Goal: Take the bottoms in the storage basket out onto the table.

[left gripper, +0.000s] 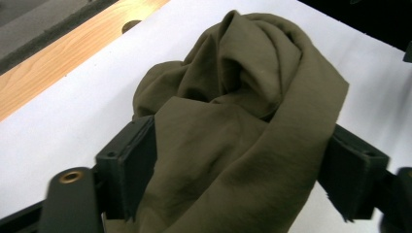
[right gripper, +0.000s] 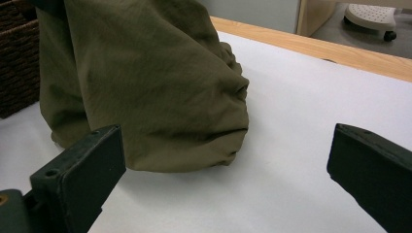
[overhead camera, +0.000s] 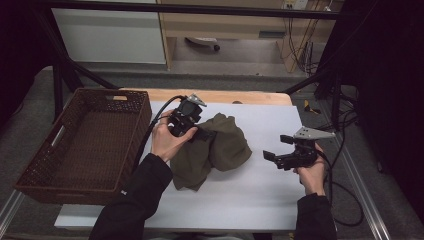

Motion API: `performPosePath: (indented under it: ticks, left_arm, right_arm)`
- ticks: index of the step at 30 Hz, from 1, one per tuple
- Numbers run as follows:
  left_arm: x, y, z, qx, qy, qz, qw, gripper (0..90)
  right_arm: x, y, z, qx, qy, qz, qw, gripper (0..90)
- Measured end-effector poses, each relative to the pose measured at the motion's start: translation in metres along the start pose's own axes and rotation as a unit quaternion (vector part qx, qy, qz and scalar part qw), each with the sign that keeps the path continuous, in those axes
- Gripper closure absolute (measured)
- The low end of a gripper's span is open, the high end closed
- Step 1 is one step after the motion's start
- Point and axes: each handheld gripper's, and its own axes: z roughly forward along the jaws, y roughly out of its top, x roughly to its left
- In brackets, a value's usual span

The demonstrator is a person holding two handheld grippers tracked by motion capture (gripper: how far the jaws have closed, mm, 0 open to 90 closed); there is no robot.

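Left gripper view shows your left gripper (left gripper: 243, 165) with its jaws clamped on a fold of the olive cloth (overhead camera: 215, 147); your right gripper (overhead camera: 277, 157) sits near the cloth, jaws spread wide, the wicker basket (overhead camera: 35, 170) beyond the cloth's far side

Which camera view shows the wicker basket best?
The high view: the whole basket sits left of the white sheet. The right gripper view catches its woven corner behind the olive cloth.
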Motion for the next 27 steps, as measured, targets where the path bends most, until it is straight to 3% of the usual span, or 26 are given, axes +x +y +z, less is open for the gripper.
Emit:
performPosePath:
  ticks: [3,27]
  left_arm:
    - [0.0,-0.001,0.0,0.008,0.008,0.001,0.9999,16.1]
    - [0.002,-0.011,-0.026,-0.019,0.011,0.002,0.9998,15.1]
  right_arm:
    - [0.0,0.0,0.0,0.0,0.0,0.0,1.0,1.1]
    - [0.0,0.0,0.0,0.0,0.0,-0.001,1.0,1.0]
